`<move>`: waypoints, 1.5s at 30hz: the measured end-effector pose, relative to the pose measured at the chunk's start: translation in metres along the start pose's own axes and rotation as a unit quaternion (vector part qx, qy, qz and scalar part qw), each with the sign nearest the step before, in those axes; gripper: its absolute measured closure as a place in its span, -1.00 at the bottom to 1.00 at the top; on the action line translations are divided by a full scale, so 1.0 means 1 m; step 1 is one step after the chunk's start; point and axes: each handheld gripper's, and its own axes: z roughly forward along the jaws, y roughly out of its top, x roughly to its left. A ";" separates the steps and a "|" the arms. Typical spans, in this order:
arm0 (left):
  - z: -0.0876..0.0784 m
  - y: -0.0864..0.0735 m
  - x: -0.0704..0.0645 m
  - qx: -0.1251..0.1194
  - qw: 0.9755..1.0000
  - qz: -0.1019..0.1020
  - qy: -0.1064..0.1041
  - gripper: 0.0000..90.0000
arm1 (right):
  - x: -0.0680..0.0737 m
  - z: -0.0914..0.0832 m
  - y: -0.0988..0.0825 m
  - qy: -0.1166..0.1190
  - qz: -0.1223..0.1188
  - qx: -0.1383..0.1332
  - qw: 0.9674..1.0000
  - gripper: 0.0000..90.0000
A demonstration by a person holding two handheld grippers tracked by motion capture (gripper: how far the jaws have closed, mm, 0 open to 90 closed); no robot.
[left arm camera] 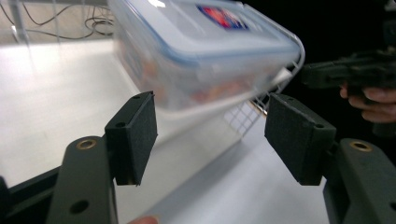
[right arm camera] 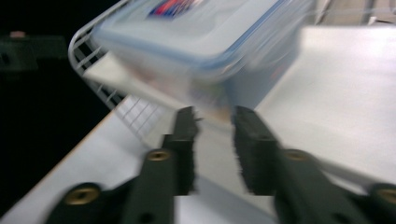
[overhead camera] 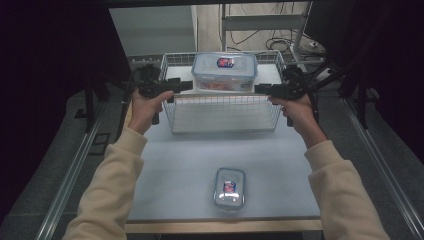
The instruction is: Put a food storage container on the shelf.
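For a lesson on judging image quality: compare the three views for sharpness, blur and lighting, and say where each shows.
High view: fairly sharp, dim, dark surrounds, glare on the small container. Left gripper view: pads crisp, the large container soft, the table washed out. Right gripper view: motion blur smears the right gripper and the container.

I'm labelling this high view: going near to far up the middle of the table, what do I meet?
Small clear lidded plastic container → white wire basket → large clear blue-rimmed plastic container at the basket's far side, level with both hand-held grippers.
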 end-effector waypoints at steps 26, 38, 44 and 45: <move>-0.002 -0.057 -0.004 0.019 0.999 -0.003 -0.040 -0.25 | -0.009 0.051 0.005 -0.002 -0.010 -0.005 1.000 1.00; -0.004 -0.069 -0.004 0.025 0.999 -0.007 -0.036 -0.26 | 0.004 0.032 -0.007 0.022 -0.024 -0.019 0.999 1.00; -0.006 -0.084 -0.007 0.030 0.999 -0.006 -0.026 -0.25 | 0.010 0.009 -0.041 0.044 -0.030 -0.017 0.998 1.00; -0.007 -0.088 -0.008 0.032 0.999 -0.006 -0.024 -0.25 | 0.010 0.007 -0.046 0.045 -0.031 -0.015 0.998 1.00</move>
